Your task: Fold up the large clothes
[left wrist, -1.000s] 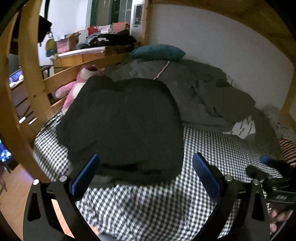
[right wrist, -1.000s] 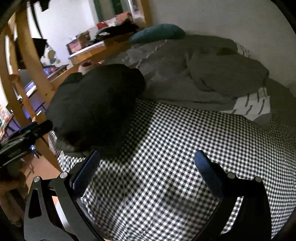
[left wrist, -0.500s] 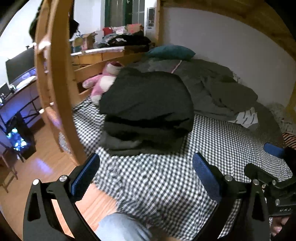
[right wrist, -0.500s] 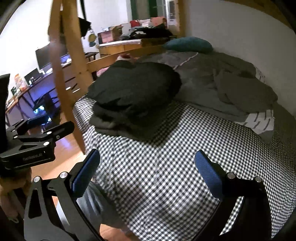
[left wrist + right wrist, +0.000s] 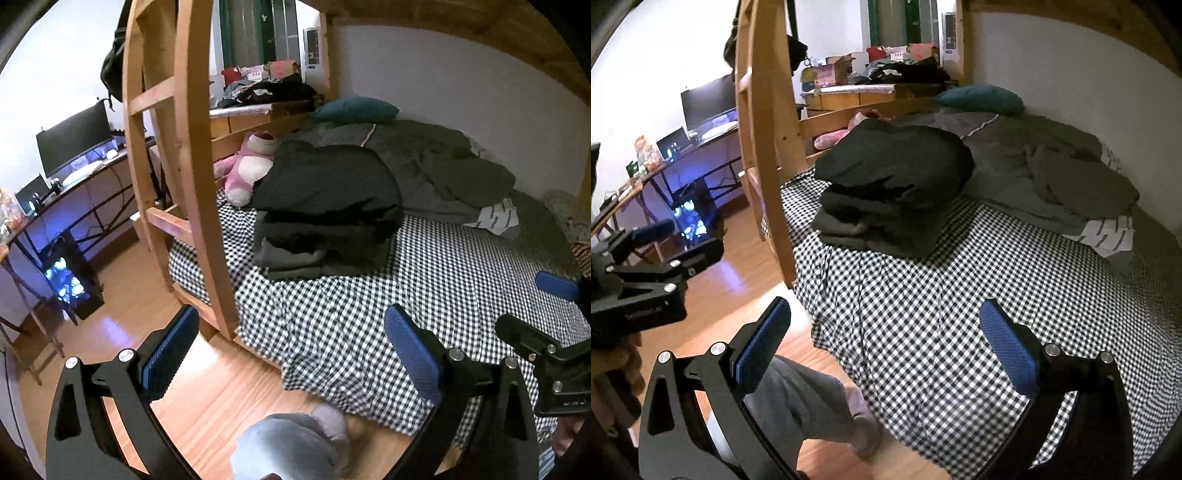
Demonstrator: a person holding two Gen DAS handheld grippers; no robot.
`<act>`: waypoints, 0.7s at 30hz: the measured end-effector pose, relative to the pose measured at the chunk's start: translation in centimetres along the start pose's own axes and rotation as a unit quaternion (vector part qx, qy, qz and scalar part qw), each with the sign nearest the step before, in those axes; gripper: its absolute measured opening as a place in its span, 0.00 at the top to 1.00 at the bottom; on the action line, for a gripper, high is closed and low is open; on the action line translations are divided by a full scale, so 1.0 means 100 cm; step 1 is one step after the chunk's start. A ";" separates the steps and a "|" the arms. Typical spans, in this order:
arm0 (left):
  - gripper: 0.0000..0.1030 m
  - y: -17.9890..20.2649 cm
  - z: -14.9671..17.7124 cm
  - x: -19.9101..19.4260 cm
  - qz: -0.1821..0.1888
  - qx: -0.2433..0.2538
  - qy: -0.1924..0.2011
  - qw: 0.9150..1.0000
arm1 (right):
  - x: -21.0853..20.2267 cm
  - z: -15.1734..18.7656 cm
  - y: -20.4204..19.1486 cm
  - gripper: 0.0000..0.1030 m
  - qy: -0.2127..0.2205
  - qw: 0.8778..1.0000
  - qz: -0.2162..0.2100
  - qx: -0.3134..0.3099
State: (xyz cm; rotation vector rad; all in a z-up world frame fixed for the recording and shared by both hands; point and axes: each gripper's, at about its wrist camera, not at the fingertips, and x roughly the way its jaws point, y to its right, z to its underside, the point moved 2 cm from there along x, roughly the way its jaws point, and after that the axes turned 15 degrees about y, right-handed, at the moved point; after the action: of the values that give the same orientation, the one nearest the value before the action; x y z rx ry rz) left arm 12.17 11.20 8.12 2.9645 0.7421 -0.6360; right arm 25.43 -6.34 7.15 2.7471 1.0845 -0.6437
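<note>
A stack of folded dark clothes [image 5: 325,210] lies on the checked bed sheet [image 5: 424,288], a black garment on top and grey ones under it. It also shows in the right wrist view [image 5: 890,192]. My left gripper [image 5: 291,354] is open and empty, held off the bed's near edge above the floor, well short of the stack. My right gripper [image 5: 886,343] is open and empty over the sheet's near edge. The right gripper appears at the right of the left wrist view [image 5: 546,347], and the left gripper at the left of the right wrist view [image 5: 646,284].
A wooden bunk post and ladder [image 5: 199,177] stand at the bed's left edge. A grey duvet [image 5: 436,166], teal pillow [image 5: 354,109] and pink plush toy [image 5: 247,166] lie behind the stack. A desk with a monitor [image 5: 74,138] stands at left. My leg and foot [image 5: 812,402] are below.
Both grippers have pulled back from the stack and away from the bed. The stack looks smaller and farther; the floor, bunk post and desk have come into view.
</note>
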 end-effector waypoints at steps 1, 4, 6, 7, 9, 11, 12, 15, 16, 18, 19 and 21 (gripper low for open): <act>0.04 -0.001 0.001 -0.006 0.001 0.006 0.002 1.000 | -0.007 0.003 -0.005 0.03 0.003 1.000 -0.003 -0.005; 0.04 -0.003 0.007 -0.019 -0.015 0.028 -0.002 0.999 | -0.021 0.012 -0.015 0.03 0.004 1.000 0.001 -0.013; 0.04 -0.002 0.012 -0.027 0.001 0.034 -0.011 0.999 | -0.030 0.020 -0.018 0.03 0.002 1.000 0.001 -0.012; 0.04 -0.002 0.015 -0.030 0.015 0.031 -0.017 0.999 | -0.035 0.025 -0.020 0.03 0.001 1.000 0.001 -0.009; 0.04 0.001 0.023 -0.035 0.031 0.031 -0.026 0.999 | -0.041 0.032 -0.020 0.03 0.000 1.000 0.004 -0.009; 0.04 0.006 0.031 -0.039 0.038 0.042 -0.033 0.998 | -0.047 0.039 -0.021 0.03 -0.004 1.000 0.005 -0.007; 0.04 0.007 0.034 -0.040 0.044 0.045 -0.036 0.997 | -0.050 0.042 -0.021 0.03 -0.005 1.000 0.005 -0.006; 0.04 0.014 0.045 -0.044 0.060 0.055 -0.040 0.996 | -0.060 0.053 -0.021 0.03 -0.010 1.000 0.004 -0.006; 0.04 0.016 0.048 -0.044 0.066 0.056 -0.043 0.995 | -0.063 0.057 -0.021 0.03 -0.011 1.000 0.003 -0.006; 0.04 0.018 0.053 -0.046 0.076 0.053 -0.045 0.995 | -0.066 0.061 -0.021 0.03 -0.014 1.000 0.003 -0.008; 0.04 0.018 0.056 -0.046 0.078 0.052 -0.047 0.995 | -0.068 0.063 -0.021 0.03 -0.016 1.000 0.003 -0.008; 0.04 0.017 0.058 -0.044 0.082 0.050 -0.051 0.994 | -0.070 0.067 -0.021 0.03 -0.017 1.000 0.004 -0.006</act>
State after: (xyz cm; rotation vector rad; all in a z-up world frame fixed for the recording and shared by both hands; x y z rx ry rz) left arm 7.18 7.04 4.35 3.0129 0.4678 -0.8273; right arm 17.13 -10.95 4.18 2.7195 1.0675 -0.6779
